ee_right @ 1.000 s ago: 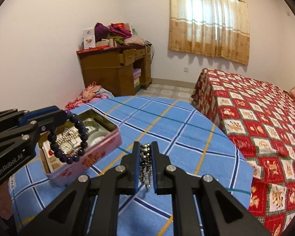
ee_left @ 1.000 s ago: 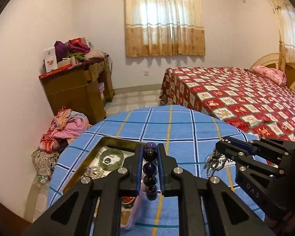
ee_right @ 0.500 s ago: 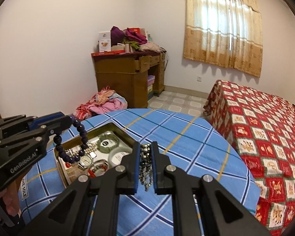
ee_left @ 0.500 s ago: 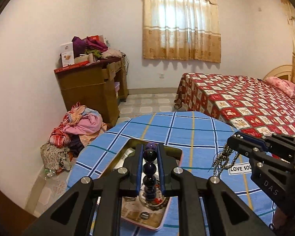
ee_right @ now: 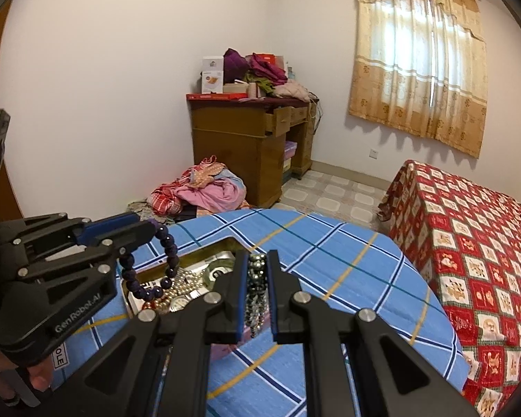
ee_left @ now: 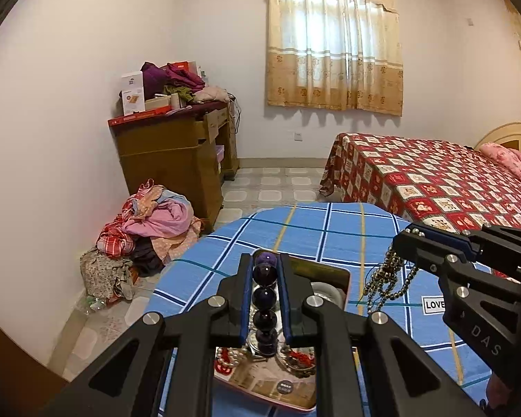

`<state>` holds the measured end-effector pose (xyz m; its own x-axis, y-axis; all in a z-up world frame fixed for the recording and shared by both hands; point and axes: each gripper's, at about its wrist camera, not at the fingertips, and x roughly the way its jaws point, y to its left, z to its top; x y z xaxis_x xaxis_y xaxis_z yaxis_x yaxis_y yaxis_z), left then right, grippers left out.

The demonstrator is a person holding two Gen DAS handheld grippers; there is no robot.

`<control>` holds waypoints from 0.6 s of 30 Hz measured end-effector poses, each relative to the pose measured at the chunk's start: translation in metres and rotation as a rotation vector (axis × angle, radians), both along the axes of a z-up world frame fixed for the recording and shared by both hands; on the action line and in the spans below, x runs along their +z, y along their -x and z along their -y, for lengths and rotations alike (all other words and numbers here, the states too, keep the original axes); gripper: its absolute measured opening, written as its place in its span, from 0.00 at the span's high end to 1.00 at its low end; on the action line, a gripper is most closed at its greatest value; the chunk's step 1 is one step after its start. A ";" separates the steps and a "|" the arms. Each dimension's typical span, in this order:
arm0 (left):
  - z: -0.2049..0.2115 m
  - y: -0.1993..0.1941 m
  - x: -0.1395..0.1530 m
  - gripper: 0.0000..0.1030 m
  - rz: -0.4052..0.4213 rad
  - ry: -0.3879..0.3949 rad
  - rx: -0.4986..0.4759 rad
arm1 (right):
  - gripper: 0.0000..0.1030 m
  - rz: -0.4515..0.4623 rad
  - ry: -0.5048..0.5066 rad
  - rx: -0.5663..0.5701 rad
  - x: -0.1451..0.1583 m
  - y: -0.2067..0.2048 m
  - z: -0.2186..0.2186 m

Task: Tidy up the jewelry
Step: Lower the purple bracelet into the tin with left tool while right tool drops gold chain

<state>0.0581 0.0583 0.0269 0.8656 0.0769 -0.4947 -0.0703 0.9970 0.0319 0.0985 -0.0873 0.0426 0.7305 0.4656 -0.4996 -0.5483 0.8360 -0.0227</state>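
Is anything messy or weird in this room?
Yes. A pile of clothes lies heaped on the floor beside the wooden desk, more clothes are dumped on its top, and one drawer hangs open.

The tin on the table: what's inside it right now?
The tin holds pearl strands, a watch, a pale bangle and red beads. The left gripper and its purple bracelet cover the rest.

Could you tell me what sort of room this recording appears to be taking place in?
Most likely a home bedroom. A bed with a red patterned cover stands near a curtained window, a wooden desk is piled with clothes and boxes, and a heap of laundry lies on the tiled floor.
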 end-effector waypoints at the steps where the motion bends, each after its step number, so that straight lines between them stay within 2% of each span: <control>1: -0.002 0.000 0.000 0.87 0.001 0.001 0.003 | 0.88 -0.002 0.000 0.004 0.000 0.000 -0.002; 18: -0.028 -0.014 -0.005 0.87 -0.016 0.008 0.032 | 0.88 -0.045 -0.012 0.066 0.001 -0.012 -0.022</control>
<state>0.0721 0.0867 0.0218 0.8545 0.1003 -0.5096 -0.1017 0.9945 0.0251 0.1103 -0.0651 0.0436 0.6753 0.5178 -0.5253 -0.6023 0.7981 0.0123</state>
